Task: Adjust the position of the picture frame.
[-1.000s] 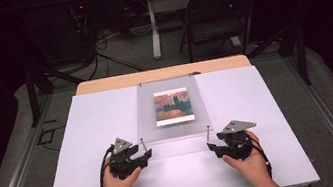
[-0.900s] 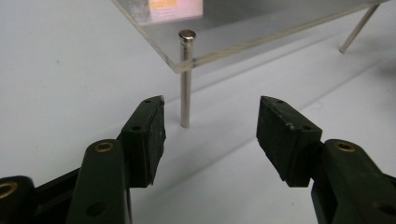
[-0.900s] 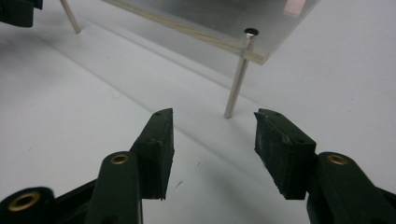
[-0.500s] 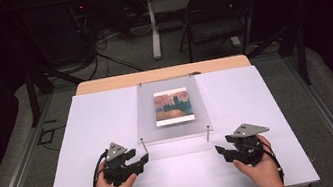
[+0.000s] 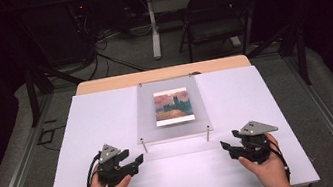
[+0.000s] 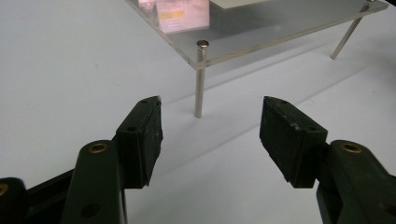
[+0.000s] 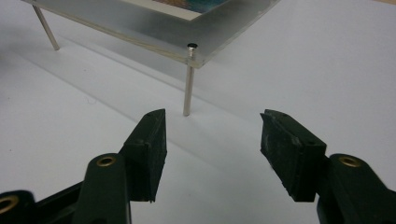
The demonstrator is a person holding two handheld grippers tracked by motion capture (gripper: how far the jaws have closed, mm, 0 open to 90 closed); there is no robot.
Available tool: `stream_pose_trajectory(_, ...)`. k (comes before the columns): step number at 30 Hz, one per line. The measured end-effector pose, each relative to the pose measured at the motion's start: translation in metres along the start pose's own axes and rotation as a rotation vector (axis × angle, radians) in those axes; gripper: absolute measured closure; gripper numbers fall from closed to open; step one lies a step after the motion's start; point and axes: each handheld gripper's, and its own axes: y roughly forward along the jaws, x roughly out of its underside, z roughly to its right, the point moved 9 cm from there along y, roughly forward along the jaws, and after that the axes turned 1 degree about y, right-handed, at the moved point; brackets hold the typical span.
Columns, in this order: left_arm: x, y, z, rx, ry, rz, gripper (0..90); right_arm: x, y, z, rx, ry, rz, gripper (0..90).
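Both forearms come in low, each hand wrapped around its tool from behind. The left gripper points inward and forward, its jaws spread wide with nothing between the pads, having just been opening. The right gripper mirrors it, angled inward, jaws likewise just opened wide and empty between the pads.

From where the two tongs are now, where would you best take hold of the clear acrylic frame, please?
Probably at its two near corners, coming in level from the near side. The acrylic frame stands raised on thin metal legs, so its flat edge is free; the open left tongs and right tongs face those corners.
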Motion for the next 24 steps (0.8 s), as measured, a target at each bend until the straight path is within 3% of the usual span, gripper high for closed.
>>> stream_pose_trajectory(6,-0.011,-0.003,-0.013,-0.011,-0.029,0.008,38.7,-0.004,-0.001,0.011,0.009,0.026,-0.002,40.7)
stream_pose_trajectory(10,-0.023,-0.001,-0.022,-0.043,-0.014,0.006,38.5,-0.014,0.002,0.018,0.017,0.023,-0.007,41.7)
stream_pose_trajectory(14,-0.037,0.009,-0.031,-0.028,-0.043,-0.017,37.7,-0.026,0.008,0.03,0.035,-0.007,-0.022,42.0)
stream_pose_trajectory(19,-0.059,0.022,-0.038,-0.025,-0.042,-0.015,37.7,-0.044,0.025,0.045,0.021,0.038,-0.059,41.9)
stream_pose_trajectory(24,-0.075,0.035,-0.049,-0.045,-0.035,-0.032,37.5,-0.06,0.04,0.051,0.001,0.044,-0.074,42.0)
